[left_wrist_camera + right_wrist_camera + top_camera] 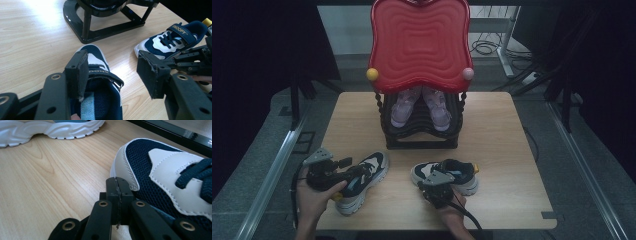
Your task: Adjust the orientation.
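Near the table's front edge, the left gripper straddles the left shoe, jaws open; the right gripper, jaws closed and empty, touches the right shoe's toe, with bare wood between the shoes.

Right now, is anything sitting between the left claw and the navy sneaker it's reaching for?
Nothing visible. The left claw stands open directly over the near navy sneaker, with one pad at its collar. The other sneaker lies off to the side.
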